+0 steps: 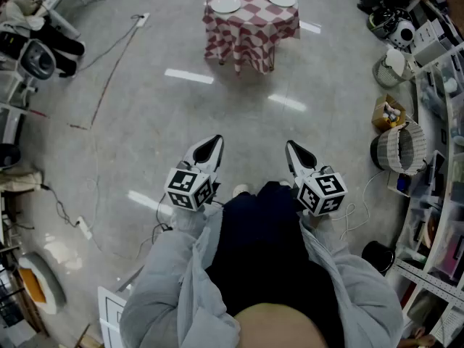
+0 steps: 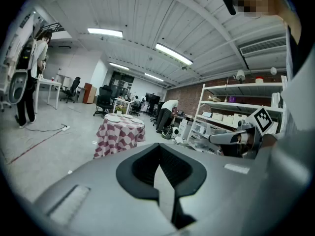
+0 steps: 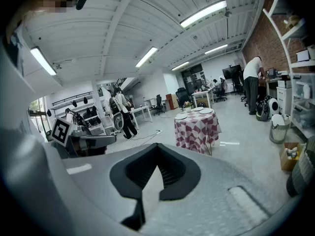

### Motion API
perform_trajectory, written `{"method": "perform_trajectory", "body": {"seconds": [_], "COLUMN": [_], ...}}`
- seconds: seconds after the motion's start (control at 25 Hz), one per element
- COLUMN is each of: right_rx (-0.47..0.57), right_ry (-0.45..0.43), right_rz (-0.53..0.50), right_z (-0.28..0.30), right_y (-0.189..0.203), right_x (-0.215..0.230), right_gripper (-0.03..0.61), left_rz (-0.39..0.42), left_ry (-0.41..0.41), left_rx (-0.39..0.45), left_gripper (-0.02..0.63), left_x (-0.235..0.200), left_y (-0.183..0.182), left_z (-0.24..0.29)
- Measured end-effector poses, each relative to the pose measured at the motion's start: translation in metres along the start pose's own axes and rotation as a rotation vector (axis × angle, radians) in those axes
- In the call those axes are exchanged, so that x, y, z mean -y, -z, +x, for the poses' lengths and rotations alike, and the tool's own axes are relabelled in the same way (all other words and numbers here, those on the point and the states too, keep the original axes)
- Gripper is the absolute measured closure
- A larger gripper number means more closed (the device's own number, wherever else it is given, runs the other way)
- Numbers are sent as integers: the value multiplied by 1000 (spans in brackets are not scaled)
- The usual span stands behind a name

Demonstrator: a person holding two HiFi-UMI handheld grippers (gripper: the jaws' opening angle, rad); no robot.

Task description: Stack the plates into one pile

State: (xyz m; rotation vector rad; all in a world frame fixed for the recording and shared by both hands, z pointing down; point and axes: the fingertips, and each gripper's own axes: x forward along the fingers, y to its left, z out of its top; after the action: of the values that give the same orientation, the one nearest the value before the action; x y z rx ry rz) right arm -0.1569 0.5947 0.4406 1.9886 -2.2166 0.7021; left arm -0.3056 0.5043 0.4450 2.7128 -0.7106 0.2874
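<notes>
Plates: three white round plates point(image 1: 225, 4) point(image 2: 114, 118) point(image 3: 181, 116) lie apart from one another, unstacked, on the far desk.
Desk: round desk under a red-and-white checked cloth point(image 1: 246, 38) point(image 2: 118, 134) point(image 3: 197, 132); it stands on the pale grey floor point(image 1: 217, 107), far ahead and well apart from both grippers.
Plate layout: in the head view, one plate sits on the desk's left side and two sit to the right of it, one of those at the far edge.
Left hand-held gripper point(image 1: 212, 145) point(image 2: 160, 149): jaws closed together, black pads meeting at the tip, nothing held between them; it points toward the desk, tilted a little downward.
Right hand-held gripper point(image 1: 293, 149) point(image 3: 157, 149): jaws fully closed, pads together, empty; it also points toward the desk with a slight downward tilt.
Spacing: the two grippers are side by side, apart, near the body.
Arms: light grey sleeves point(image 1: 170, 267) reach out to both grippers.
Right side: a woven basket point(image 1: 400, 148) stands near white shelving point(image 1: 442, 216).
Left side: a thin cable point(image 1: 109, 78) trails over the floor.
</notes>
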Motion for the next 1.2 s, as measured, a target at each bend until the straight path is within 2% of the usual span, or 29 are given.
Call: {"method": "perform_trajectory", "body": {"seconds": [0.12, 0.32, 0.48, 0.72, 0.88, 0.92, 1.04, 1.2], "right_rx": [8, 31, 22, 51, 44, 38, 9, 17], "right_ry": [2, 42, 38, 28, 68, 73, 72, 101], "right_rz": [-10, 20, 28, 42, 50, 52, 56, 76], "right_z": [-5, -13, -14, -15, -16, -16, -16, -10], "right_y": [-3, 2, 12, 5, 17, 21, 30, 27], "right_x": [-1, 0, -8, -16, -17, -18, -17, -4], "right_gripper": [577, 577, 577, 577, 575, 562, 429, 348], "left_rz": [6, 25, -17, 8, 1, 7, 3, -6], "left_ry": [-12, 30, 34, 54, 70, 69, 58, 62], "left_rx": [23, 21, 19, 20, 3, -8, -28, -36], "left_gripper": [601, 601, 601, 601, 601, 601, 601, 601], "left_x": [-2, 7, 4, 10, 13, 13, 12, 10], "left_y": [-9, -9, -2, -7, 3, 7, 15, 19], "left_z": [-8, -13, -17, -18, -21, -22, -24, -18]}}
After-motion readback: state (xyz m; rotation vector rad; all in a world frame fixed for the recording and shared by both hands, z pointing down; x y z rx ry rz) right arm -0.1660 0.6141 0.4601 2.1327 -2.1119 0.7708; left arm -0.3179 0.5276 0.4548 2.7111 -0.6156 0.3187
